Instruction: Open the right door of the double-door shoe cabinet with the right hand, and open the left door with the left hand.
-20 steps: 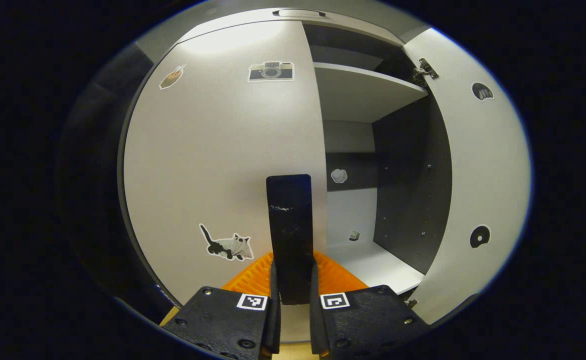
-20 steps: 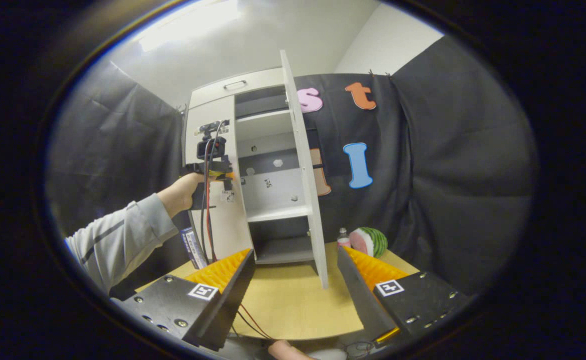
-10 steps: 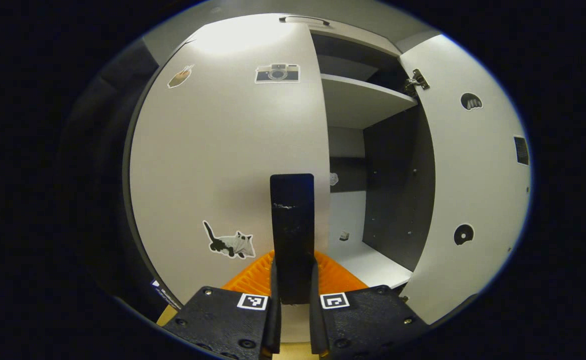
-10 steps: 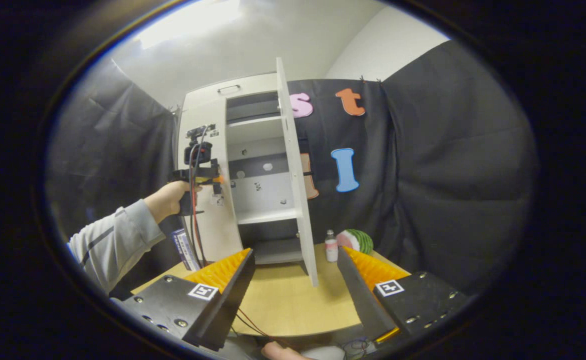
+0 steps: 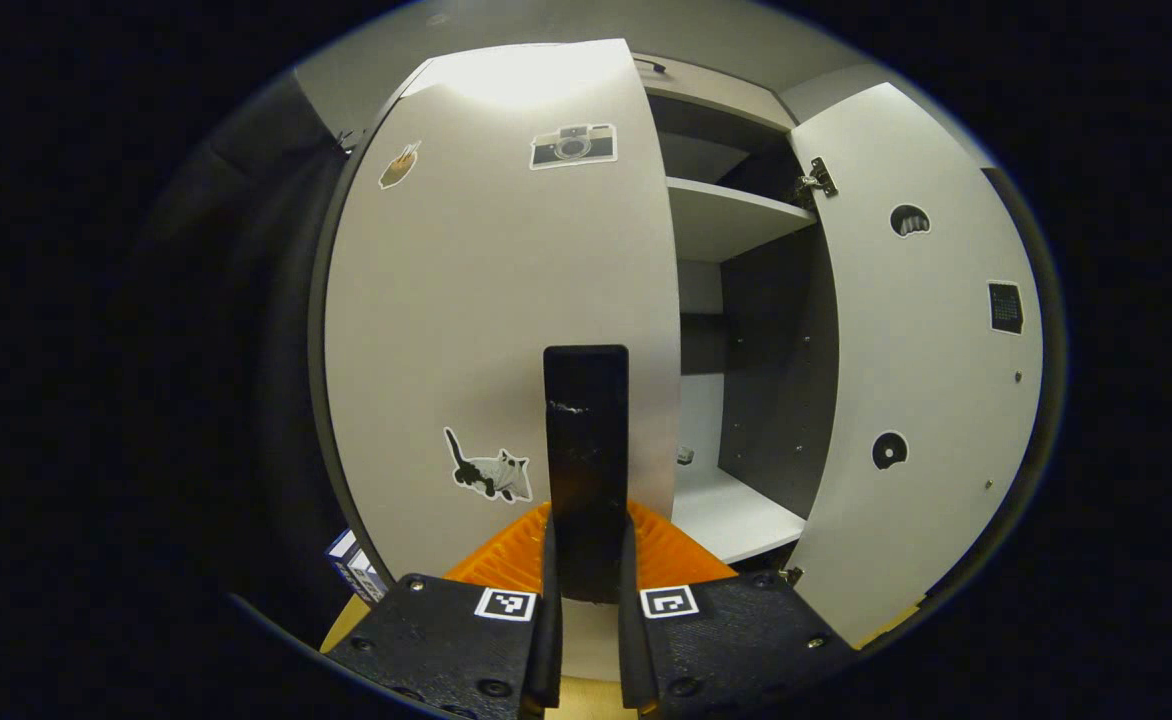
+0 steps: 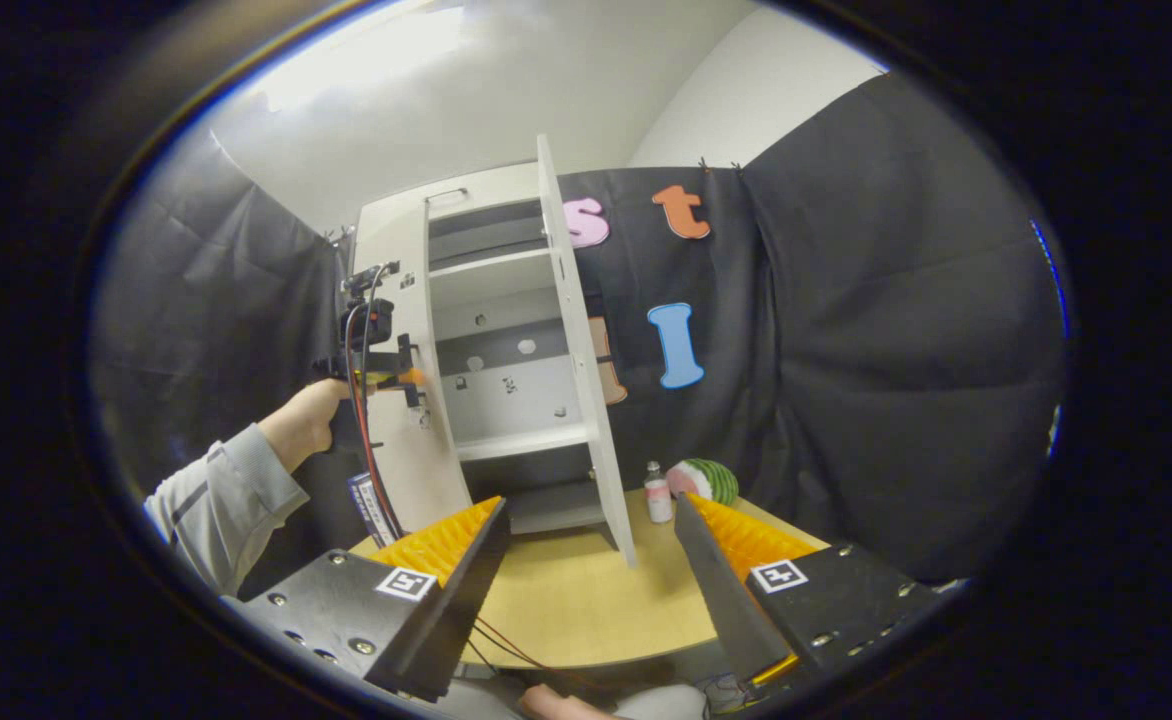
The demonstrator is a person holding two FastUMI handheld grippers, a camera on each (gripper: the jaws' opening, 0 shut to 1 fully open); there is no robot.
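The shoe cabinet (image 6: 491,330) stands at the far edge of the worktop (image 6: 566,600), towards its left corner, against the booth wall. Its right door (image 6: 581,360) is swung fully out, edge-on in the right gripper view, with the shelves bare behind it. The left door (image 5: 496,320) is partly open, its free edge pulled away from the cabinet front.

The left hand-held gripper (image 5: 586,560) is clenched on the door handle (image 5: 586,450), both fingers pressed to the dark upright bar. In the right gripper view a hand (image 6: 311,420) holds that tool at the door, with cables (image 6: 366,440) hanging from it. The right hand-held gripper (image 6: 586,560) is released, jaws spread wide over the near edge of the worktop and grasping nothing.

The main risk, as I judge it, is the grip sliding off the smooth bar if the pull departs from the door's arc; the door would then stop half open. A hard pull could rock the cabinet on the worktop. The cables might snag the door's lower corner or the blue box (image 6: 366,500) beside the cabinet's left foot. The bottle (image 6: 657,495) and the watermelon toy (image 6: 706,480) stand close behind the right door and could be knocked if that door is bumped.
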